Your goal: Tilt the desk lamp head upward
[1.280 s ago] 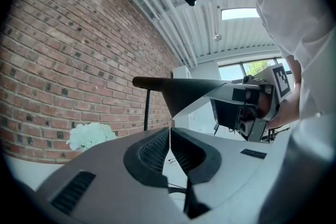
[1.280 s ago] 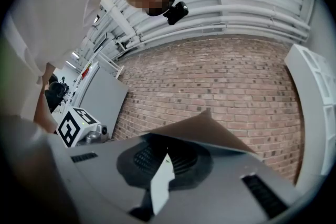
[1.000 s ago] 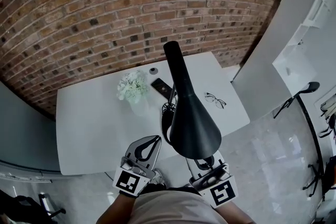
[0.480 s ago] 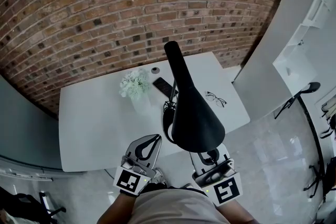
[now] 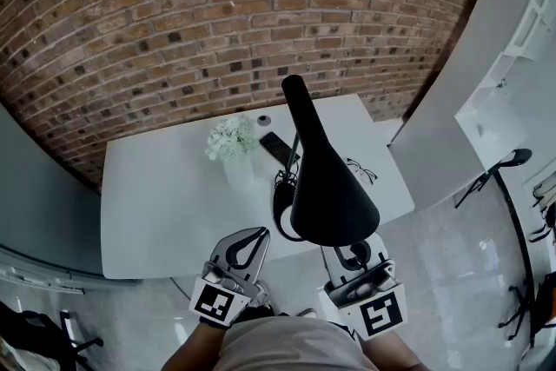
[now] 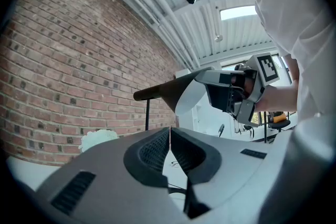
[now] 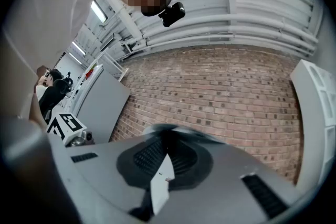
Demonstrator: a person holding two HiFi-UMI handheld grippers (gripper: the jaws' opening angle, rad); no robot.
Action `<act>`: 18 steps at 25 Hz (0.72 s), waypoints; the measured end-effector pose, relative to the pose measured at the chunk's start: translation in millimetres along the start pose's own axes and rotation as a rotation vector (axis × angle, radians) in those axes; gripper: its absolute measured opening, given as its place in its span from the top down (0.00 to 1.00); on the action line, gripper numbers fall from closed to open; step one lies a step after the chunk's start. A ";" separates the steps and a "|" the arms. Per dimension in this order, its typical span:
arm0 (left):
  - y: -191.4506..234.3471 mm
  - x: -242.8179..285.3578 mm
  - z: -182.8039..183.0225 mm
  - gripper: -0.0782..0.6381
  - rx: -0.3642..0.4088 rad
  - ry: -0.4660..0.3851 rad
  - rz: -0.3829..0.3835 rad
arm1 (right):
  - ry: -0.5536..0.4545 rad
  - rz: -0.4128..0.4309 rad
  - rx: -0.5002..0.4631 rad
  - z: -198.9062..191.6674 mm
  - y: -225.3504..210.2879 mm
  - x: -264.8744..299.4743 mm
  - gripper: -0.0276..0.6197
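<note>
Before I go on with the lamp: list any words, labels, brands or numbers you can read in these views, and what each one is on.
No readable words, brands or numbers in any view.
Left gripper, cube: black-and-white square marker, a pattern, not letters.
Right gripper, cube: the same kind of marker.
Lamp head: plain black, no print showing.
Dark flat device on the table: too small to read.

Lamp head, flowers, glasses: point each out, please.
lamp head (image 5: 328, 191), head view, middle of the black shade
flowers (image 5: 229, 138), head view, white blossoms on top
glasses (image 5: 363, 173), head view, lens beside the shade
</note>
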State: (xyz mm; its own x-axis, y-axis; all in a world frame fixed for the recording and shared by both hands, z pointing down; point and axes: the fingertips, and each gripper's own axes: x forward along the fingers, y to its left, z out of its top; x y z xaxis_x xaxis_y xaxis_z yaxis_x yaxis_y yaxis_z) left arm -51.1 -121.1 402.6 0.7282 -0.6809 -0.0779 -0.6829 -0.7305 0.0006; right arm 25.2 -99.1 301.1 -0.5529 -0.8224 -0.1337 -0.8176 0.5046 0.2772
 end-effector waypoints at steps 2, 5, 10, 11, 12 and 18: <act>-0.2 -1.7 0.6 0.88 0.000 -0.001 0.006 | 0.012 0.002 0.019 1.8 -1.5 1.2 0.93; -0.8 -5.1 1.2 0.88 0.000 0.000 0.015 | 0.029 0.014 0.043 4.4 -2.1 2.4 0.93; 1.1 -11.3 1.8 0.88 0.004 0.003 0.030 | 0.022 0.024 0.022 11.7 -2.1 5.2 0.93; 0.9 -12.1 2.0 0.88 0.006 0.003 0.032 | 0.020 0.024 0.020 12.2 -2.2 5.0 0.93; 0.6 -12.7 2.2 0.88 0.006 0.003 0.032 | 0.019 0.023 0.018 12.7 -2.4 4.7 0.93; -0.7 -14.1 3.1 0.88 0.009 0.002 0.029 | 0.018 0.026 -0.010 18.4 -2.4 6.8 0.93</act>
State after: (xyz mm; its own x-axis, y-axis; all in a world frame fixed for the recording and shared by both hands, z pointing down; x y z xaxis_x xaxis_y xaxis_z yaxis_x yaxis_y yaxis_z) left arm -61.1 -110.8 400.6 0.7082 -0.7019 -0.0763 -0.7042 -0.7100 -0.0059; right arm 20.4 -101.1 282.0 -0.5712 -0.8135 -0.1093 -0.8011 0.5235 0.2902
